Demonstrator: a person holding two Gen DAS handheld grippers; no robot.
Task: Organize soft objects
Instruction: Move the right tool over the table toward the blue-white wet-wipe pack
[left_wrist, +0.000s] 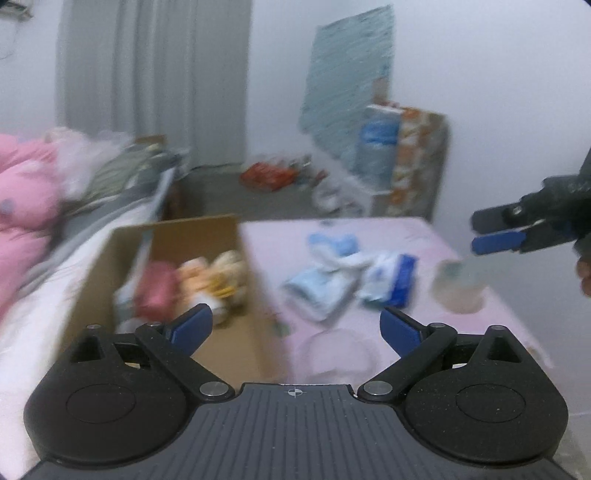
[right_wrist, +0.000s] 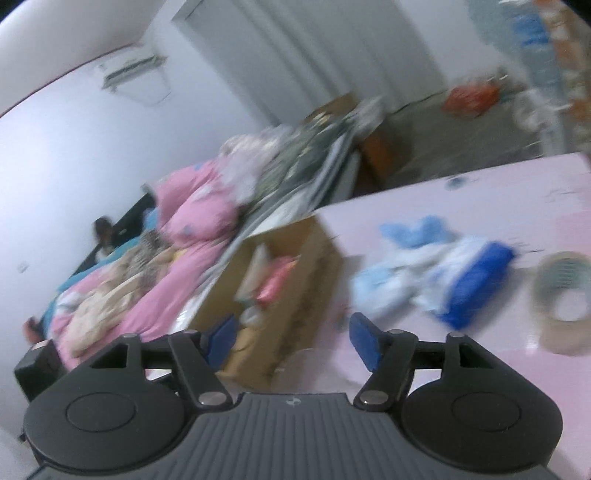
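**Soft Packs Wait Beside the Box**

The soft packs (left_wrist: 332, 284) lie in a small heap on the pink tabletop (left_wrist: 424, 236). They are blue and white. They sit just beside the box (left_wrist: 177, 236), which is open on top. Some soft toys (left_wrist: 210, 280) are in the box already. A tape roll (left_wrist: 460, 286) sits near the packs, on the other side from the box.

The left hand-held gripper (left_wrist: 295, 326) is wide open and holds nothing. The right hand-held gripper (right_wrist: 291, 338) is wide open too, and it is empty.

I think the next job is to pick up one pack. Go down slowly over just one. Pinch it in the middle so it does not flop. Then lift it over the box wall and let go.

The pictures are too blurry to read any words.
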